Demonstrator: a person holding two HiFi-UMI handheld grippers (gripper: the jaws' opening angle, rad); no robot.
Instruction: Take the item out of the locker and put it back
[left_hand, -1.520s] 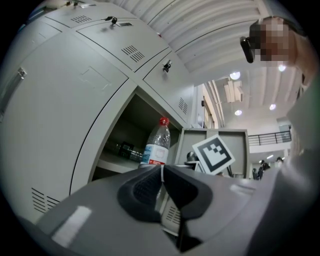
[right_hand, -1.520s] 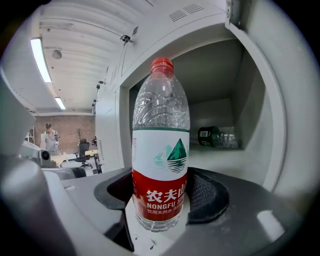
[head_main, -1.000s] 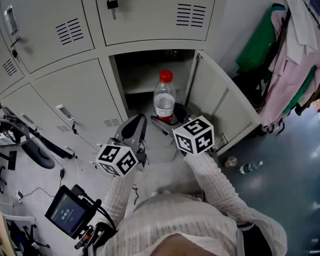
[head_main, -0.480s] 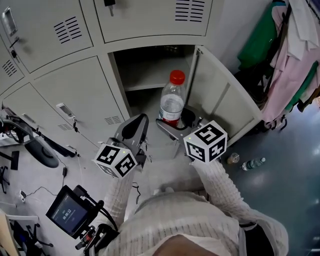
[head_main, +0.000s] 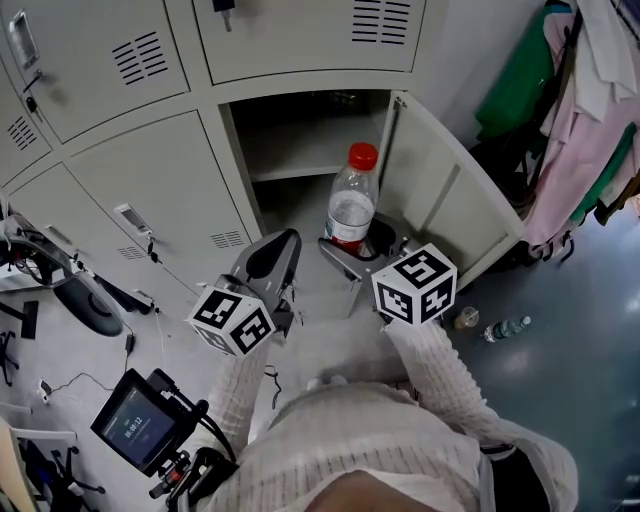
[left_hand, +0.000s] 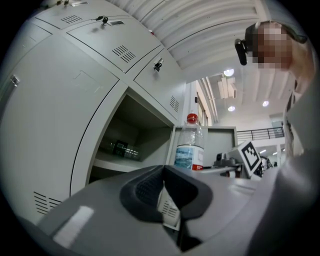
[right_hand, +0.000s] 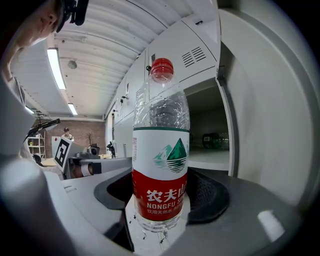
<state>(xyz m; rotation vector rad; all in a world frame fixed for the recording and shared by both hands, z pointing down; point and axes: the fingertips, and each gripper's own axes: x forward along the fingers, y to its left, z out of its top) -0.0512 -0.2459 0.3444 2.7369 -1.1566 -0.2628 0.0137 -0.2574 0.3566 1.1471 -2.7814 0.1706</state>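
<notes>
Between fingers (right_hand: 209, 194) of the right gripper (right_hand: 160, 206), bottle (right_hand: 160, 150) (labelled NONGFU)

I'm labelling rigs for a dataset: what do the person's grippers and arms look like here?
The left gripper and right gripper are alike: smooth grey moulded jaws with dark textured pads, each carrying a white cube printed with black square markers. Both arms wear cream ribbed knit sleeves.
</notes>
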